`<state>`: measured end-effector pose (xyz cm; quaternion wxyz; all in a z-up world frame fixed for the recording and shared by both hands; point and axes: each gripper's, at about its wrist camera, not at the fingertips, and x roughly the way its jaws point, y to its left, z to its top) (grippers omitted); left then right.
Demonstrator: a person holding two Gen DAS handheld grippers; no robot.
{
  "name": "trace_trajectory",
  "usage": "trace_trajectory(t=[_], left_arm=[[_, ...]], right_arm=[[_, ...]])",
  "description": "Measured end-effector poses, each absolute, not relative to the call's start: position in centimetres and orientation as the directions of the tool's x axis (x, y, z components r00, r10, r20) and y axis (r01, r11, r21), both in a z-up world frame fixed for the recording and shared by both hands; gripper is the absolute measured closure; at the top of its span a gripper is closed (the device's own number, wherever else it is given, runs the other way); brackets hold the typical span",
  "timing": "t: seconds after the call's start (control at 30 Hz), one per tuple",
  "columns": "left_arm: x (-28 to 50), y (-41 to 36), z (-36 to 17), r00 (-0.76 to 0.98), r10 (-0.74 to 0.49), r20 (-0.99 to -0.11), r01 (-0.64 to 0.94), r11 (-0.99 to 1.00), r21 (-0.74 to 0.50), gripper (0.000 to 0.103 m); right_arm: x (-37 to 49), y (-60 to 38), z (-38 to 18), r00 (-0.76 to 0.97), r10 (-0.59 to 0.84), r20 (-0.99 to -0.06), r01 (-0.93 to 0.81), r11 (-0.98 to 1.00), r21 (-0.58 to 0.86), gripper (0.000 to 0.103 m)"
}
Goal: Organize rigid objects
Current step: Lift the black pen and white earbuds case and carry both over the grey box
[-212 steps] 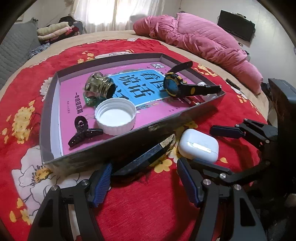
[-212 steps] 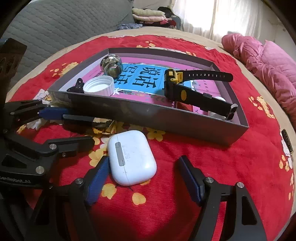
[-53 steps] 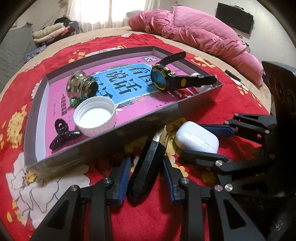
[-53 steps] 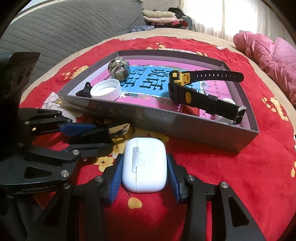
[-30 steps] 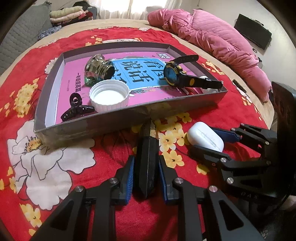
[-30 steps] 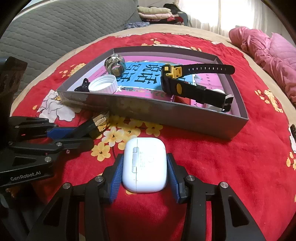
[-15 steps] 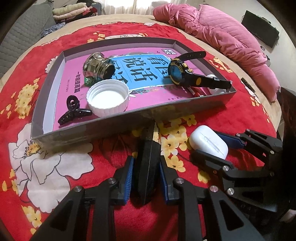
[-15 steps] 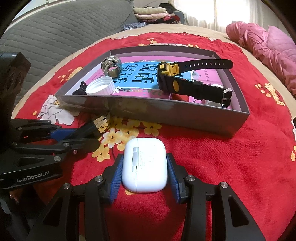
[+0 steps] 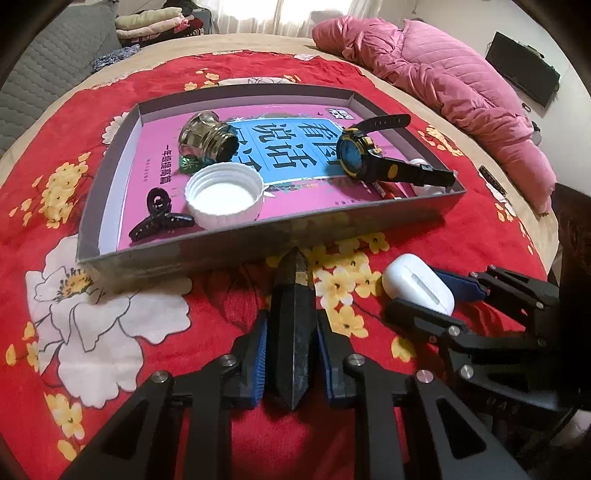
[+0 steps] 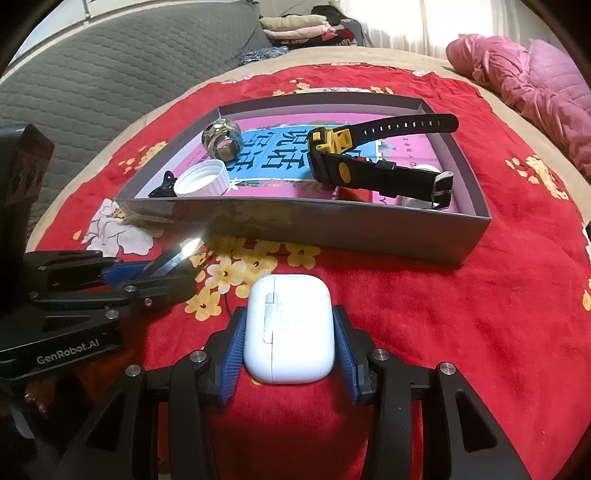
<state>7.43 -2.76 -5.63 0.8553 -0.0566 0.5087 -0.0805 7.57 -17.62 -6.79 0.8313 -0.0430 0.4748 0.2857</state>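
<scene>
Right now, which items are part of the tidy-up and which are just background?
Job: dark pointed tool in left gripper; white earbud case in right gripper; grey box holding watch, white cap, hair clip, metal fitting.
Background: pink duvet, folded clothes.

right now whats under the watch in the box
The watch lies on a pink and blue book. A white object shows under its strap, mostly covered.
</scene>
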Motion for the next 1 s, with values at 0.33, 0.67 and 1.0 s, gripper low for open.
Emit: trace_trajectory(t=[0.33,0.67,1.0], left_arm=[[6.3,-2.8,-4.6,0.489,-0.183,-0.853,0.081,0.983,-0.165,0.080],[5.5,-2.5,-2.8,0.527,-0.168,-0.833,0.073,0.986,-0.152,0.080],[5.4,-2.3,-1.5,0.561,-0.167,-0.811,0.076,0.986,-0.150,0.080]], right_arm=[[7.0,-18.1,-5.9,0.388,0.453,-0.803,-0.517,0.828,0.217,0.057],[6.5,-18.3,-4.2,0.411,0.484,-0.772,-0.525,0.819,0.234,0.057],[5.9,-17.9,-2.4,0.444,0.511,-0.736,-0.543,0.807,0.233,0.057]])
